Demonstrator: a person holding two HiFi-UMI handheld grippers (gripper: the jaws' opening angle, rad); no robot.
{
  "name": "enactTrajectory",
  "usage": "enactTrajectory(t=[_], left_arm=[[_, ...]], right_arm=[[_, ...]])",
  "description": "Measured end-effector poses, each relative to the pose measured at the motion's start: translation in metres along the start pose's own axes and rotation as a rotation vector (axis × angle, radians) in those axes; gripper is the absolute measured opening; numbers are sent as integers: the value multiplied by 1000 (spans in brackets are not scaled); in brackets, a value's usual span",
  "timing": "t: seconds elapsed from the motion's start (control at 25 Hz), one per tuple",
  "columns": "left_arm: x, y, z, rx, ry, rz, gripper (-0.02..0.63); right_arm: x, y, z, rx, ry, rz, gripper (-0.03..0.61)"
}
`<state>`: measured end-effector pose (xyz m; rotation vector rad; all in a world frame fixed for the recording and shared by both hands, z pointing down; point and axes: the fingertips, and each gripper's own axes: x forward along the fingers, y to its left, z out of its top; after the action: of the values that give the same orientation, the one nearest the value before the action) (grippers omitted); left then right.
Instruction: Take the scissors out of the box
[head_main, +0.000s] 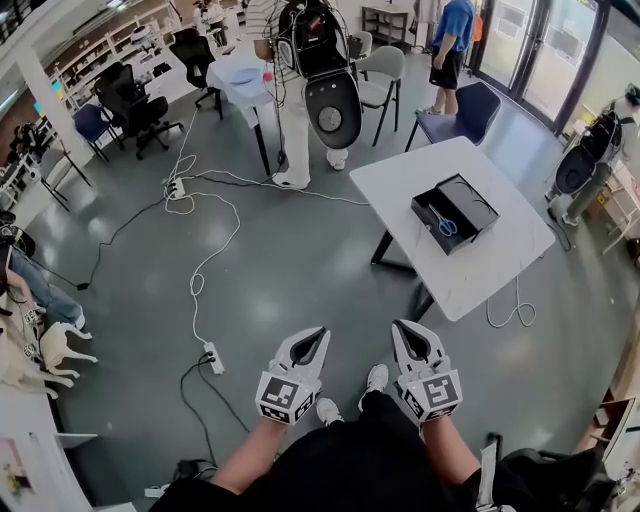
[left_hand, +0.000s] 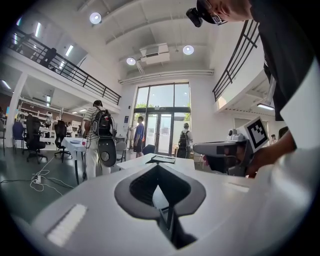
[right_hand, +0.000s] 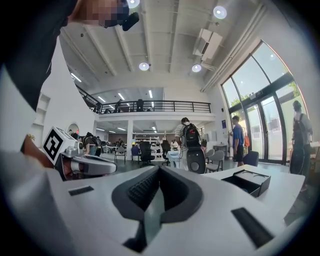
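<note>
Now | scissors (head_main: 445, 224): blue-handled, lying in open black box (head_main: 472, 207)

The smooth white rectangular table (head_main: 400, 180) carries a matt black open box (head_main: 470, 207); the polished grey floor (head_main: 290, 270) shows a soft gloss.

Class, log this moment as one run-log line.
scissors in box on table; left tongs shut, empty; right tongs shut, empty; both short of table

A white table (head_main: 400, 182) is seen right of centre in the head view, set on the grey floor (head_main: 280, 265). A black box (head_main: 456, 244) is laid open on it, the lid (head_main: 470, 204) just beside.
</note>
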<state>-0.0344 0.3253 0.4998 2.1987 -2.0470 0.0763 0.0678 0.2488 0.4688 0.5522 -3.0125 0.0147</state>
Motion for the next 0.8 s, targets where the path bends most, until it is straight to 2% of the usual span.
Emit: enactTrajectory(t=[0.44, 0.8], left_arm=[[65, 19, 23, 38, 23, 4, 5], [152, 33, 29, 42, 32, 15, 5]], right_arm=[[48, -54, 6, 33, -25, 28, 9], [80, -139, 0, 39, -34, 46, 9]])
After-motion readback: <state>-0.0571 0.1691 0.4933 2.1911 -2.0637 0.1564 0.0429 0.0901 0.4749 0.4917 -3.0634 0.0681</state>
